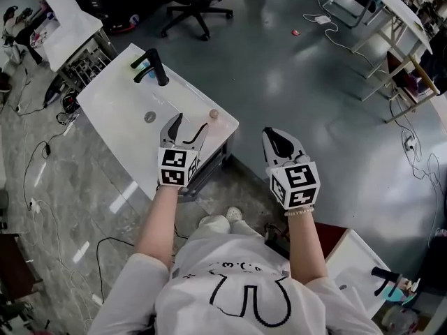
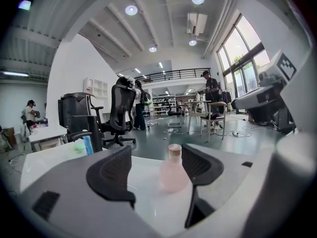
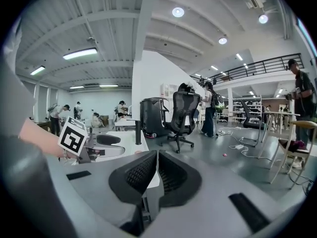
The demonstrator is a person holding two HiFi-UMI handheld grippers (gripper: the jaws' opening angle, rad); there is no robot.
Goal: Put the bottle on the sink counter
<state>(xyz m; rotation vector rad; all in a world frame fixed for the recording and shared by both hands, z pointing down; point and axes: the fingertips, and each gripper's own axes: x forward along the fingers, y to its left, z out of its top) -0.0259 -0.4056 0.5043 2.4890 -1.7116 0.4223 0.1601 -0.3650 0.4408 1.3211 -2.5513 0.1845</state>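
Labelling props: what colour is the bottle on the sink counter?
Pale pink bottle, tan stopper; clearest in left gripper view.

White sink counter (image 1: 112,110) with black faucet (image 1: 155,67) and round drain (image 1: 149,117); small pink bottle (image 1: 214,119) upright near counter's front corner; left gripper (image 1: 191,122) over counter edge, jaws spread apart, bottle just beyond the tips, not touched; right gripper (image 1: 272,135) well apart over grey floor, jaws together, nothing in them; black office chair (image 1: 192,5) beyond; second sink (image 1: 356,271) bottom right.
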